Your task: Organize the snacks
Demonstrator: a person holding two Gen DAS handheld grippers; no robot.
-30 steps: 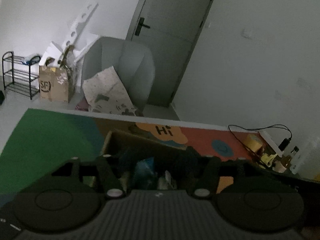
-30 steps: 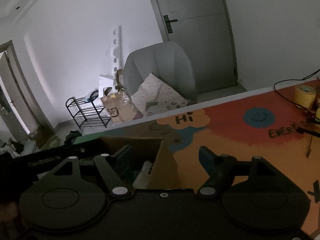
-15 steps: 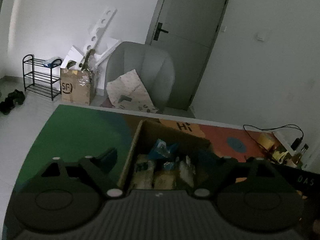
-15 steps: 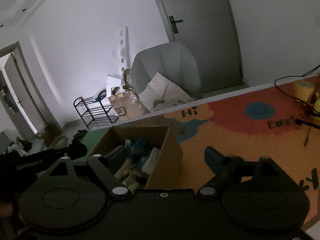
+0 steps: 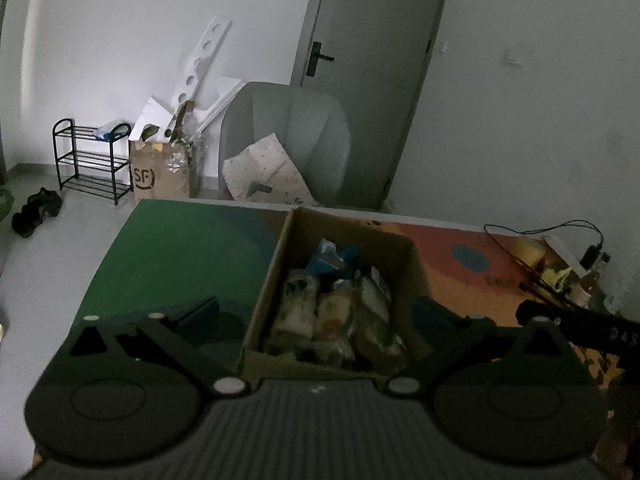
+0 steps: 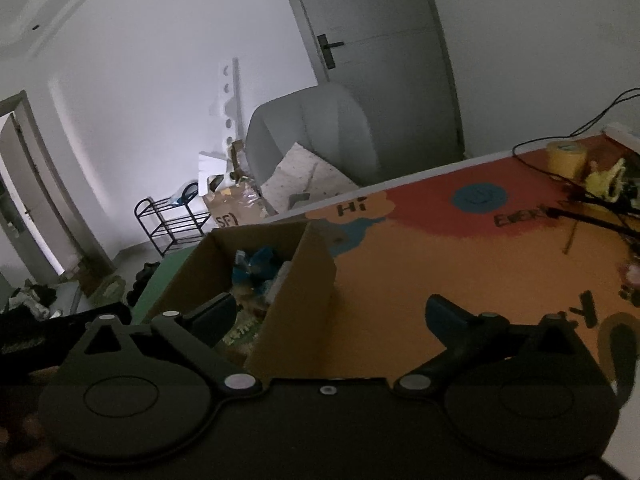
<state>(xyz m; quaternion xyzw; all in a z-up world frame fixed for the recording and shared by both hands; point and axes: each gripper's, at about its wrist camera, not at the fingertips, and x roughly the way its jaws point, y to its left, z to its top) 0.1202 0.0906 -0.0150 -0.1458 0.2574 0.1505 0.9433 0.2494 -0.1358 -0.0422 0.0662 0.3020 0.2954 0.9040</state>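
Your left gripper (image 5: 316, 312) and right gripper (image 6: 332, 316) have just spread their jaws wide, empty, pulled back from the snack box (image 5: 280, 264) beside the worktop's "Hi" (image 6: 352, 209).

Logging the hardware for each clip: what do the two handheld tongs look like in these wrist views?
Both match: the left tongs and right tongs are matte black, with two round disc-shaped housings, angular link arms with pale silver pivot pins, and dark wedge-shaped fingers. The left body is ribbed grey, the right plain black. No cables or sleeves are visible.
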